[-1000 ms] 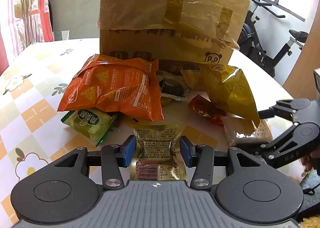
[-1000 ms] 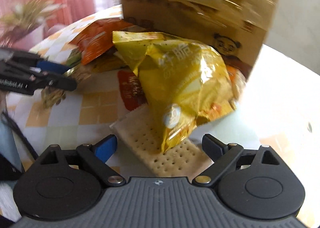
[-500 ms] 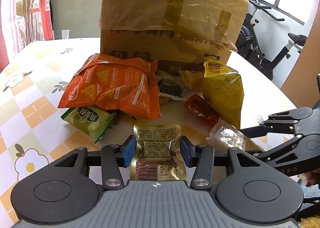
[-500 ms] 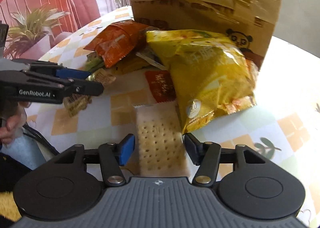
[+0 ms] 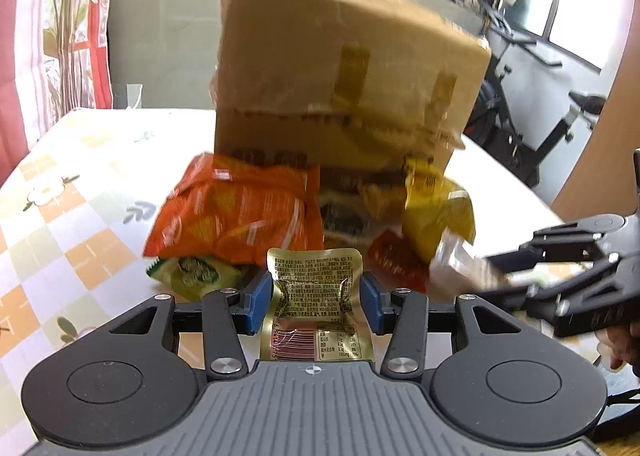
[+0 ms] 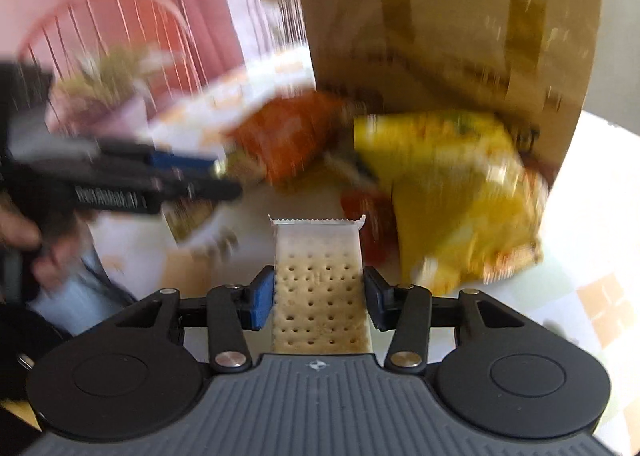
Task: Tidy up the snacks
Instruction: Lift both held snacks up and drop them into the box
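My left gripper (image 5: 315,302) is shut on a gold foil snack packet (image 5: 316,312) and holds it above the table. My right gripper (image 6: 319,298) is shut on a clear-wrapped cracker pack (image 6: 320,288), also lifted; it shows at the right of the left wrist view (image 5: 460,264). On the table lie an orange chip bag (image 5: 240,212), a yellow chip bag (image 6: 452,192), a green packet (image 5: 196,276) and a small red packet (image 5: 394,260). The left gripper shows blurred at the left of the right wrist view (image 6: 160,180).
A large taped cardboard box (image 5: 344,80) stands behind the snacks on the flower-patterned table (image 5: 72,224). An exercise bike (image 5: 532,124) stands beyond the table at right. A pink chair (image 6: 108,36) and a plant are at left.
My right gripper closed on the cracker pack and lifted it off the table. My left gripper rose with the gold packet. Both views tilted up.
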Motion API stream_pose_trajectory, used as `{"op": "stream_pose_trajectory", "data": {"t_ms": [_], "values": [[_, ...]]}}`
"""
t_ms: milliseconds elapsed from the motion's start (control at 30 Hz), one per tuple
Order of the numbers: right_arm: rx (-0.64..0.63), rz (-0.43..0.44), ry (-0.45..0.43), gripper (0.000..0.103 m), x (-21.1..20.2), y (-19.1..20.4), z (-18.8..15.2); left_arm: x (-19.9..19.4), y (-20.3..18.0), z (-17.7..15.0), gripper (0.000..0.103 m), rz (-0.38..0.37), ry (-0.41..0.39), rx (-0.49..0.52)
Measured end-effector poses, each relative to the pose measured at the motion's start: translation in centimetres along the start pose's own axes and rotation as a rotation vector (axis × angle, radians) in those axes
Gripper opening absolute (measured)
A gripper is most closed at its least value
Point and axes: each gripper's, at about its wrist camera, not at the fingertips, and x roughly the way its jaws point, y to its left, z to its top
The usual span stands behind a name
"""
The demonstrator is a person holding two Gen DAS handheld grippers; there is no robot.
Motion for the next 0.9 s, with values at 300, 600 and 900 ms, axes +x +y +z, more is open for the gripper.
{"op": "stream_pose_trajectory", "data": {"t_ms": [300, 600, 900], "values": [[0.007, -0.031, -0.258, 0.048, -4.9, -1.8, 8.1, -2.8, -0.2, 7.0, 0.050, -0.011, -0.169, 0.063], [0.039, -0.149, -0.491, 0.048, -6.9, -6.2, 18.3, -1.5, -1.8, 18.8, 0.051, -0.041, -0.343, 0.165], [0.155, -0.243, -0.401, 0.048, -0.3, -12.1, 23.0, 5.5, -1.6, 26.0, 0.051, 0.003, -0.314, 0.107]]}}
